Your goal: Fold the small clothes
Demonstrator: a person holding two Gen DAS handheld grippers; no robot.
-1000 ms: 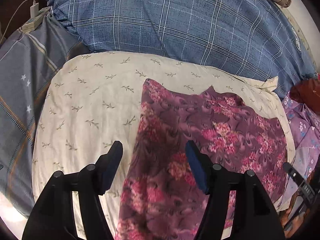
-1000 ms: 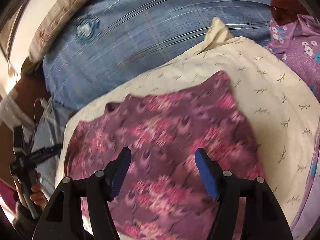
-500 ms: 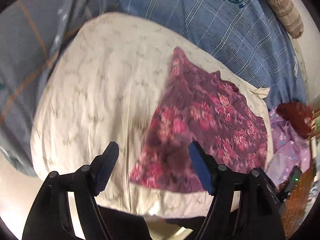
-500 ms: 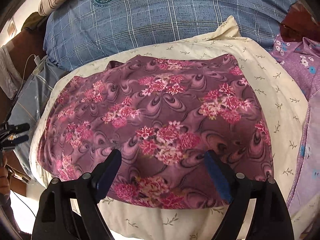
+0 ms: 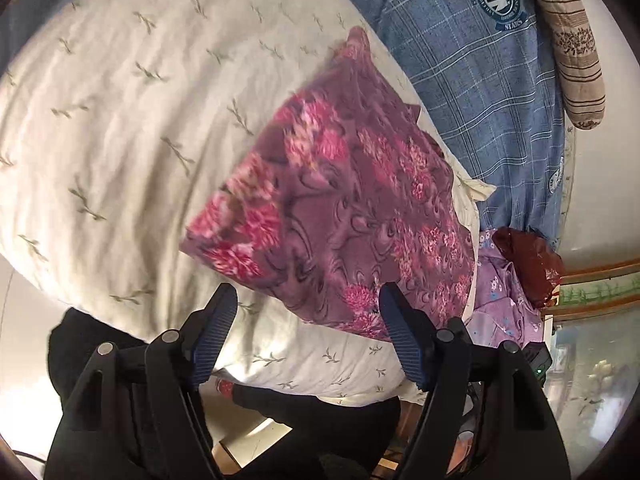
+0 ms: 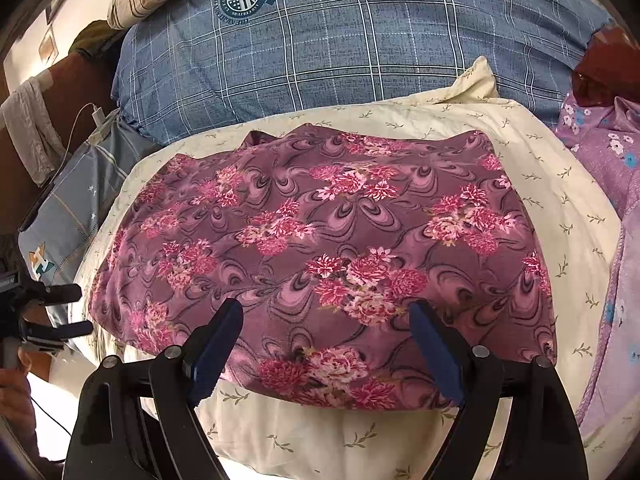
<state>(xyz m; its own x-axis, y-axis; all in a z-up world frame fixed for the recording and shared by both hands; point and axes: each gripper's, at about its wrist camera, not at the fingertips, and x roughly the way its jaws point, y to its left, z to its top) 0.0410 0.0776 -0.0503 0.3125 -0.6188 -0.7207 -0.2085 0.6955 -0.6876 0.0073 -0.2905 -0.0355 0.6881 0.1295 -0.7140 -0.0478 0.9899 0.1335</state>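
A purple-maroon cloth with pink flowers (image 6: 320,220) lies flat and folded on a cream pillow with leaf sprigs (image 6: 540,160). My right gripper (image 6: 326,308) hovers open over the cloth's near edge, with nothing pinched between its blue pads. In the left wrist view the same cloth (image 5: 352,208) runs diagonally across the pillow (image 5: 120,120). My left gripper (image 5: 308,296) stands open just short of the cloth's near corner, holding nothing. The left gripper (image 6: 76,310) also shows at the far left of the right wrist view, off the pillow's side, with a hand (image 6: 12,380) below it.
A blue plaid quilt (image 6: 320,40) bulges behind the pillow. A lilac flowered cloth (image 6: 600,152) and a dark red cloth (image 5: 528,264) lie at the right. A grey-blue star pillow (image 6: 68,208) and a charger cable (image 6: 96,114) lie at the left. Dark trousers (image 5: 320,420) stand near.
The left gripper has rolled and drawn back from the cloth's left edge to the pillow's near edge. The right gripper's jaws have widened, and it has backed off to the cloth's near edge.
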